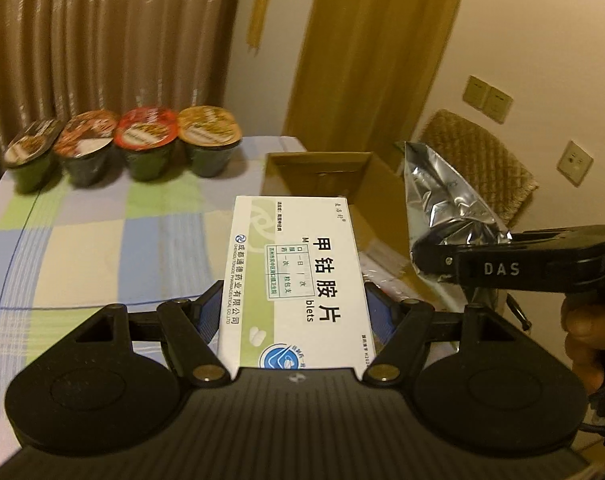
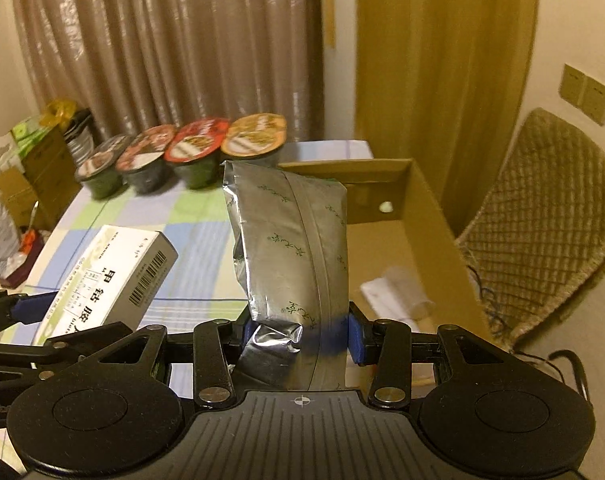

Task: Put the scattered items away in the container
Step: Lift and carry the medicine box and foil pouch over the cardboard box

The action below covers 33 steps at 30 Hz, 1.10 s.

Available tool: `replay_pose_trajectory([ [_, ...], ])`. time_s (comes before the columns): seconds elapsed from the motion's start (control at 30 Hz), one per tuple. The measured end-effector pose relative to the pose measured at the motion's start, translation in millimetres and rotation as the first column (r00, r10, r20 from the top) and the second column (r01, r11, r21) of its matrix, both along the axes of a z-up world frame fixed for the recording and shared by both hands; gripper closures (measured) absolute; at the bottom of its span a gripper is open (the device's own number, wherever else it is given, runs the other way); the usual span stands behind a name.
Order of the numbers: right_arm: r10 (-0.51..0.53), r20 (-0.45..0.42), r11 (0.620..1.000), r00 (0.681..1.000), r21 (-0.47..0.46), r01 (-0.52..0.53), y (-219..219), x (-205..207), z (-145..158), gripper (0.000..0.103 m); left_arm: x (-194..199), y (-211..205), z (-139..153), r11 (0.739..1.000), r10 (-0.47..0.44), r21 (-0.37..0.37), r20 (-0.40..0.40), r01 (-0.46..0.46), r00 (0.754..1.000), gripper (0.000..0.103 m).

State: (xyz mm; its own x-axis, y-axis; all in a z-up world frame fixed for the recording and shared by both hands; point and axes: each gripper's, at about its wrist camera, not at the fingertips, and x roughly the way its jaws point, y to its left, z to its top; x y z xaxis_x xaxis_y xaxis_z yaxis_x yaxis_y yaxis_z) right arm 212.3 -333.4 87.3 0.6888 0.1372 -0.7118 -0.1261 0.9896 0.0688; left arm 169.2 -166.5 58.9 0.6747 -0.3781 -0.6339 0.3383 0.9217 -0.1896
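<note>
Left gripper (image 1: 296, 304): blue pads clamped on both long sides of the medicine box (image 1: 294, 276), its long axis running to 12 o'clock.
Right gripper (image 2: 298, 334): pads pinched on the lower end of the foil pouch (image 2: 294, 248), which stands upright.
Container: cardboard box (image 2: 442, 216), open, at 1 o'clock of the right fingers and 12 to 1 o'clock of the left.
Nearer arm: right, as I judge it; its pouch overlaps the box's near left wall.
Count: 1 medicine box, 1 pouch, 4 noodle cups (image 1: 146, 140) in a row at 11 o'clock, 1 white packet (image 2: 398, 292) inside the cardboard box.
</note>
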Motion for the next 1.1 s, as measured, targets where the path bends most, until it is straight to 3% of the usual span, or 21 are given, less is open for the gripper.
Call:
replay_pose_trajectory([
  [0.43, -0.066, 0.027, 0.997, 0.997, 0.029, 0.065, -56.4, -4.2, 14.6, 0.057, 7.8, -55.6, 10.4, 0.997, -0.076, 0.031, 0.021, 0.075, 0.997, 0.036],
  [1.1, -0.086, 0.026, 0.996, 0.996, 0.030, 0.086, -91.1, 20.8, 10.2, 0.057, 36.1, -90.3, 1.6, 0.996, -0.086, 0.029, 0.018, 0.086, 0.996, 0.036],
])
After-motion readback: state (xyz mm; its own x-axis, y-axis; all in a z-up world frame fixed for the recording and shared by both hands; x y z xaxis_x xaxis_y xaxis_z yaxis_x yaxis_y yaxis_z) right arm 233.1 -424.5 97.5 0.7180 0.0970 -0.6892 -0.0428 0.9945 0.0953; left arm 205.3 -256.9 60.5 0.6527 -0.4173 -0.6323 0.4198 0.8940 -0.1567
